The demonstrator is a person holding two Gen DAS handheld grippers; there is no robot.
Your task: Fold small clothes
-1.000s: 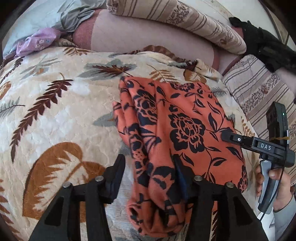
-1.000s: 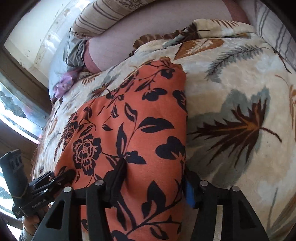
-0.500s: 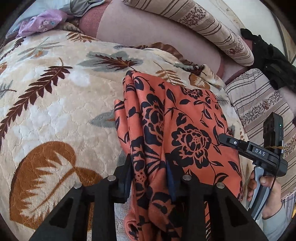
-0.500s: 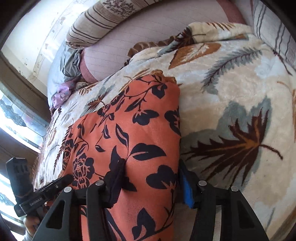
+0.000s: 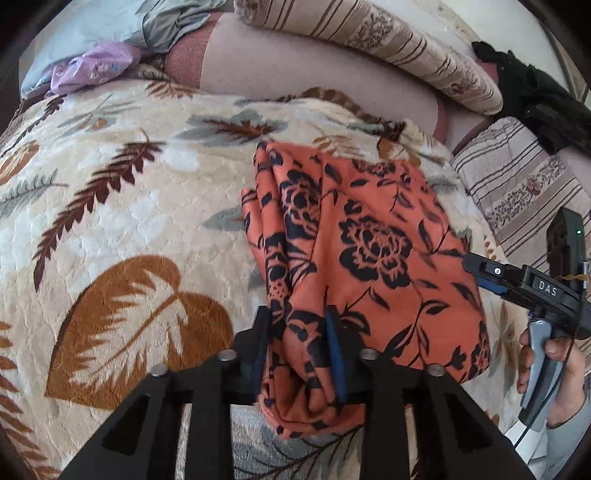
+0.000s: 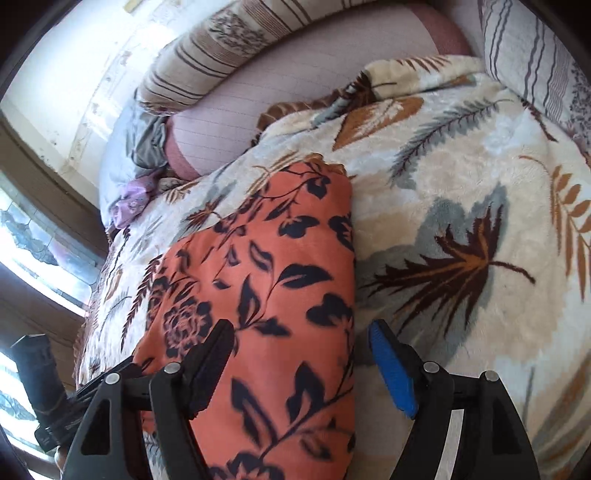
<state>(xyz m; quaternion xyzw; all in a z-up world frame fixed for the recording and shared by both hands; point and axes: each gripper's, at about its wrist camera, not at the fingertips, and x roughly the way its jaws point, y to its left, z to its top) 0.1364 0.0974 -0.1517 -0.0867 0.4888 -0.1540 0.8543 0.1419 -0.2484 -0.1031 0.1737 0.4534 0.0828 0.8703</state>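
Observation:
An orange garment with a black flower print (image 5: 373,251) lies folded on a cream leaf-patterned blanket (image 5: 122,229). My left gripper (image 5: 301,336) is shut on the garment's near bunched edge. My right gripper (image 6: 301,354) is open, its jaws wide apart above the garment's near right edge (image 6: 280,317), pinching nothing. The right gripper also shows in the left wrist view (image 5: 476,271) at the garment's right side, held in a hand. The left gripper's body shows at the lower left of the right wrist view (image 6: 74,398).
A long striped bolster (image 5: 369,40) and a pink cushion (image 5: 295,70) line the back. A lilac cloth (image 5: 92,70) and a grey cloth (image 5: 162,22) lie at the far left. A black item (image 5: 535,99) rests on a striped cushion (image 5: 517,192) at right.
My left gripper has closed on the garment's near edge. My right gripper, closing around the garment's right edge half a second ago, has opened wide and let go.

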